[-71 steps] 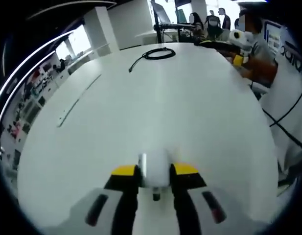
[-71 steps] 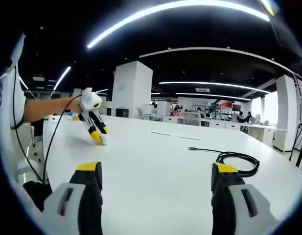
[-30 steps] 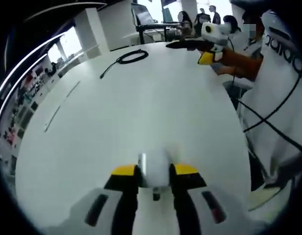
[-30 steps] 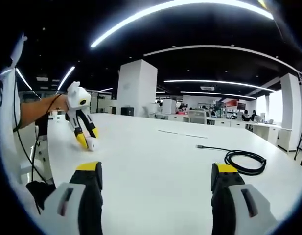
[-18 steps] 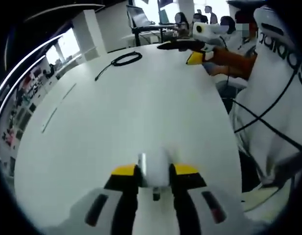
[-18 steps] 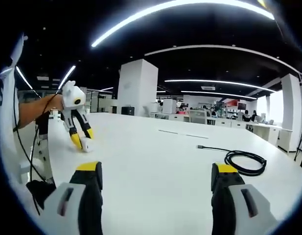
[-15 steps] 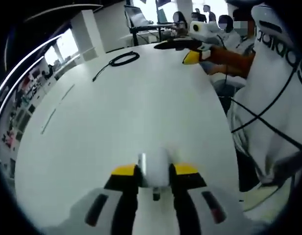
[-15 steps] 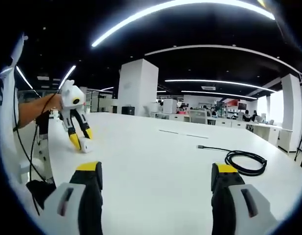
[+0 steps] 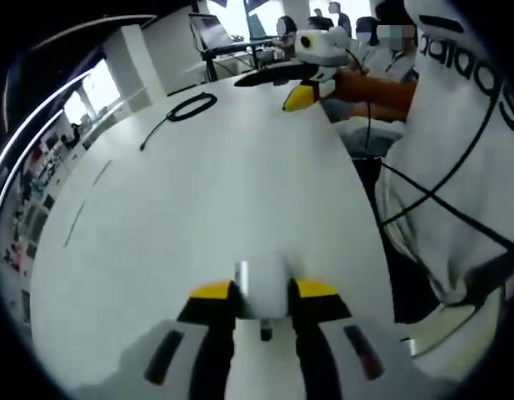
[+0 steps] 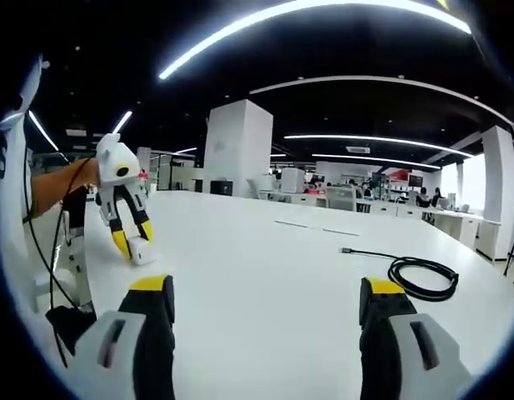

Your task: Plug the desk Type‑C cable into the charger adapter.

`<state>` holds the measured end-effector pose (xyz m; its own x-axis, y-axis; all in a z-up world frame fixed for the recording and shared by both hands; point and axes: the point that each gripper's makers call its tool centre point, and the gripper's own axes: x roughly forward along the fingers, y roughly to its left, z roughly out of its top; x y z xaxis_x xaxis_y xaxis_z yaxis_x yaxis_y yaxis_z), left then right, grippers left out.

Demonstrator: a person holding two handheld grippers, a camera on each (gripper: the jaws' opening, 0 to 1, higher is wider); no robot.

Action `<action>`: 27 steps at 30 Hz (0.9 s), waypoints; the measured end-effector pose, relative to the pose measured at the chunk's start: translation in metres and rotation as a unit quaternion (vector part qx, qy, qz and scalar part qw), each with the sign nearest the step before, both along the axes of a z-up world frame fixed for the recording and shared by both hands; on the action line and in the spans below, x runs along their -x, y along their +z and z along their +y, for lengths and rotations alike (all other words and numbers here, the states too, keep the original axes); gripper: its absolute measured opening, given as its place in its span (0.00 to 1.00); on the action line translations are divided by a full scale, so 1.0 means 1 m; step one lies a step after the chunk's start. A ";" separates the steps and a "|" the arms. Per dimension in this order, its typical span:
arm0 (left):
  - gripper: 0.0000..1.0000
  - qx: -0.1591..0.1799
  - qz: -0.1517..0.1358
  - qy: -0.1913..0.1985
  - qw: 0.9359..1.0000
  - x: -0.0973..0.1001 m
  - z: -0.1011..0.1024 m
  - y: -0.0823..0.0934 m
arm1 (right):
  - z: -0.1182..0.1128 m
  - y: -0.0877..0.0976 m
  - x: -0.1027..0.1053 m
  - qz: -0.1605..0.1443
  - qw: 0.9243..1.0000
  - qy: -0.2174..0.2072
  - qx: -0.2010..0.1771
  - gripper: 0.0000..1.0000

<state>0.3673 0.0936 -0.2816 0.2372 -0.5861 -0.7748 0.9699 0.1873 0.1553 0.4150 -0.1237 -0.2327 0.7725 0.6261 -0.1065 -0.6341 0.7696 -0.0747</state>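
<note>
We hold the white charger adapter (image 9: pixel 263 287) clamped between the jaws of the left gripper (image 9: pixel 263 293), probably to keep it steady for plugging; the right gripper (image 10: pixel 266 293) has its jaws wide apart; the Type-C cable (image 10: pixel 411 274) lies coiled on the table (image 10: pixel 265 258), beyond its right jaw.

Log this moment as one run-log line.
left gripper: shut on charger adapter | right gripper: open, empty | Type-C cable: coiled on table, unplugged

White claw (image 10: pixel 265 321) bodies, black jaws, yellow tips.
</note>
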 end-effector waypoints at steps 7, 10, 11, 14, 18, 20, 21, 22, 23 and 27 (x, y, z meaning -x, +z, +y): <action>0.25 0.001 0.004 -0.009 1.000 -0.003 0.000 -0.001 | 0.001 -0.004 0.000 0.008 1.000 0.000 -0.002 0.93; 0.25 -0.007 0.005 -0.012 1.000 -0.003 0.003 -0.002 | 0.002 -0.004 0.000 0.010 1.000 0.002 -0.006 0.93; 0.25 -0.010 0.005 -0.013 1.000 -0.002 0.003 -0.002 | 0.002 -0.004 0.000 0.010 1.000 0.003 -0.006 0.93; 0.25 -0.015 0.004 -0.018 1.000 0.009 -0.004 -0.002 | 0.003 -0.007 0.001 0.017 1.000 0.004 -0.009 0.92; 0.25 -0.020 0.004 -0.023 1.000 0.015 -0.007 -0.003 | 0.004 -0.007 0.002 0.017 1.000 0.006 -0.010 0.92; 0.25 -0.022 0.006 -0.022 0.999 0.014 -0.005 -0.003 | 0.004 -0.006 0.002 0.016 1.000 0.006 -0.011 0.92; 0.25 -0.023 0.007 -0.022 0.999 0.014 -0.005 -0.003 | 0.003 -0.006 0.002 0.016 1.000 0.006 -0.011 0.92; 0.25 -0.023 0.007 -0.020 0.999 0.014 -0.004 -0.003 | 0.003 -0.006 0.002 0.016 1.000 0.006 -0.011 0.92; 0.25 -0.024 0.007 -0.021 0.999 0.014 -0.004 -0.003 | 0.002 -0.006 0.002 0.016 1.000 0.006 -0.012 0.92; 0.25 -0.024 0.004 -0.025 0.999 0.028 -0.017 -0.002 | 0.001 -0.007 0.002 0.018 1.000 0.006 -0.012 0.92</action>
<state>0.3389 0.0767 -0.2836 0.2017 -0.5594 -0.8040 0.9792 0.1315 0.1542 0.4130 -0.1222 -0.2395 0.7608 0.6378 -0.1201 -0.6452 0.7633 -0.0334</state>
